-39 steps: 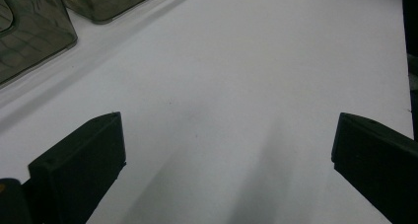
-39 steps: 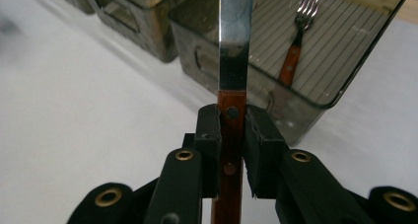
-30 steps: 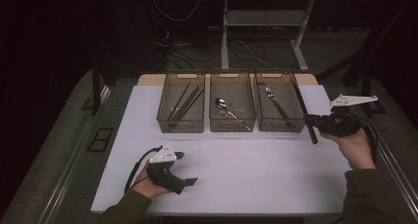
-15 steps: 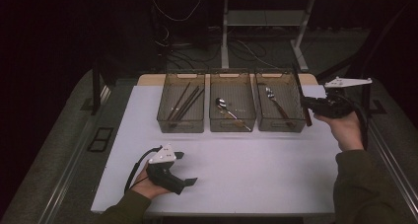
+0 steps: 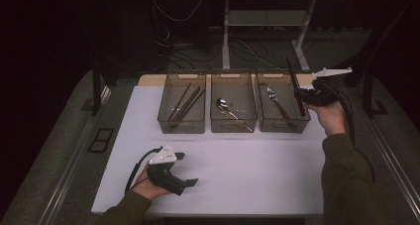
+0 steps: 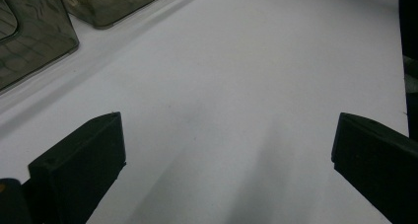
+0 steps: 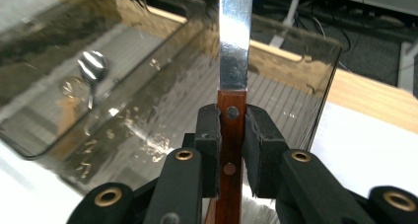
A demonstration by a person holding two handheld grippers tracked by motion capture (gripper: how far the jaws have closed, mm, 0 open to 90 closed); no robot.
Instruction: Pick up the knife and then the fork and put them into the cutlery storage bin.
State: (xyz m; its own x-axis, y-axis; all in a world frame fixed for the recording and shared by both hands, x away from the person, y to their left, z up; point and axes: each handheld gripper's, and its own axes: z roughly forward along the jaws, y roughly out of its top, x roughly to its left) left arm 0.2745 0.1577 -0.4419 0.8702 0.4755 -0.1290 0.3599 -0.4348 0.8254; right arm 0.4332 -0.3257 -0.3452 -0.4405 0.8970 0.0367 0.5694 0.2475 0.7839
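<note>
My right gripper (image 5: 300,97) is shut on a knife (image 5: 294,81) with a reddish wooden handle and a steel blade, at the right wall of the right-hand bin (image 5: 282,127). In the right gripper view the pads (image 7: 209,130) clamp the handle (image 7: 230,135) and the blade (image 7: 235,36) rises straight up over the clear bin (image 7: 148,100). A fork (image 5: 275,98) lies in that bin. My left gripper (image 5: 185,169) rests open on the white table near its front edge, with bare table between its jaws (image 6: 224,155).
Three clear bins stand in a row at the table's far side. The left one (image 5: 181,127) holds dark sticks (image 5: 185,102); the middle one (image 5: 233,127) holds a spoon (image 5: 224,105). White tabletop (image 5: 247,175) spreads in front of the bins. The floor beyond is dark with cables.
My right hand has carried the knife away from me and a little left, up to the right-hand bin. The left hand has stayed where it was.
</note>
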